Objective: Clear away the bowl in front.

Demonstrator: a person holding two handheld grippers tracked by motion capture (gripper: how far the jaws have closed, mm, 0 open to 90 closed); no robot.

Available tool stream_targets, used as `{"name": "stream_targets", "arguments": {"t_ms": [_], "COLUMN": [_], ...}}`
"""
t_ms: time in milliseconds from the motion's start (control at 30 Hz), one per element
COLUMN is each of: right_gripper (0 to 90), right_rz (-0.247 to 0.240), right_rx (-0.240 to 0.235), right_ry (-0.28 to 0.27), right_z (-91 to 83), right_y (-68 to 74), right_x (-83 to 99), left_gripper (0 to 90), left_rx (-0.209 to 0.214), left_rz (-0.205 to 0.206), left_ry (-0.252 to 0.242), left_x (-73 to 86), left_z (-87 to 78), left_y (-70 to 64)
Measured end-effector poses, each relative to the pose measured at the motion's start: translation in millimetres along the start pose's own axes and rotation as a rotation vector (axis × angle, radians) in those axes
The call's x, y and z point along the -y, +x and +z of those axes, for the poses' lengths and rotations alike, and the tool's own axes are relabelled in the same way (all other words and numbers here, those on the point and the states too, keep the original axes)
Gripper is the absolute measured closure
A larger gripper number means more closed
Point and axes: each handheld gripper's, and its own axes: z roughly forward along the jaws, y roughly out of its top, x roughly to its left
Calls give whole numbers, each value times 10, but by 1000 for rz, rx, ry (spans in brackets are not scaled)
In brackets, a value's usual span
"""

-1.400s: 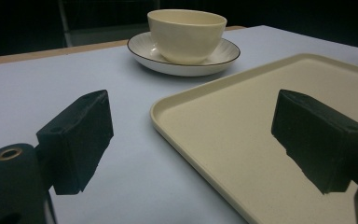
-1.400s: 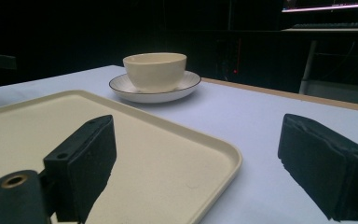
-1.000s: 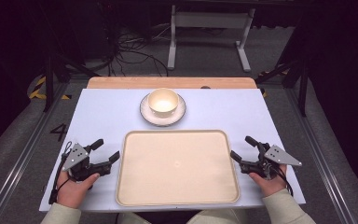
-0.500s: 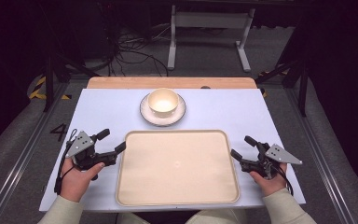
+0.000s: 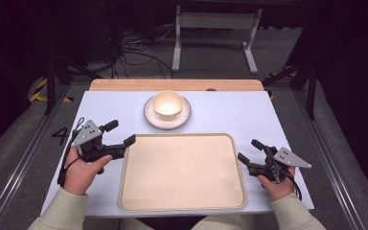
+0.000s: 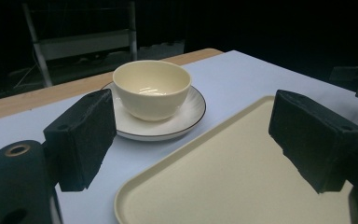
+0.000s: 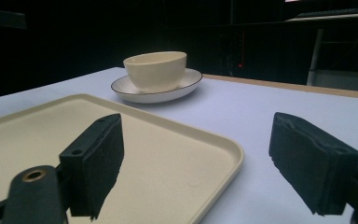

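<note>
Lilac table point(image 5: 220, 115), cream bowl point(image 5: 167, 104) on saucer point(image 5: 149, 116)

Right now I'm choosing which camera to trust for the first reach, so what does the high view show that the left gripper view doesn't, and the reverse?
The high view alone shows both hands, with the left gripper beside the tray's left edge and the right gripper off its right edge, both open and empty. The left gripper view alone shows, close up, the glossy inside of the cream ceramic bowl, which looks empty, framed between that gripper's black fingers. Both share the bowl on its white dark-rimmed saucer, the empty beige plastic tray and the pale blue table.
</note>
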Motion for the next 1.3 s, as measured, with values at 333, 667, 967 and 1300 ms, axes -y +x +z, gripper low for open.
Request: {"name": "stream_targets", "arguments": {"t_ms": [333,667,967,1300], "right_gripper": [164,154,117,72], "right_rz": [40,37,39,11], "right_rx": [5,-4,-8,2], "right_ry": [-15,-18,-26,-29], "right_z": [-14,-19,-25,-26], "right_y": [-30,-27,-34,-5], "right_x": [3,6,8,11], "left_gripper": [160,162,161,176], "left_rx": [13,12,1,-2], "left_rz": [-21,-23,-30,-12], "left_ry": [6,21,15,40], "left_x": [-187,-289,-390,-536], "left_z": [183,363,491,658], "left_y": [96,121,167,209]}}
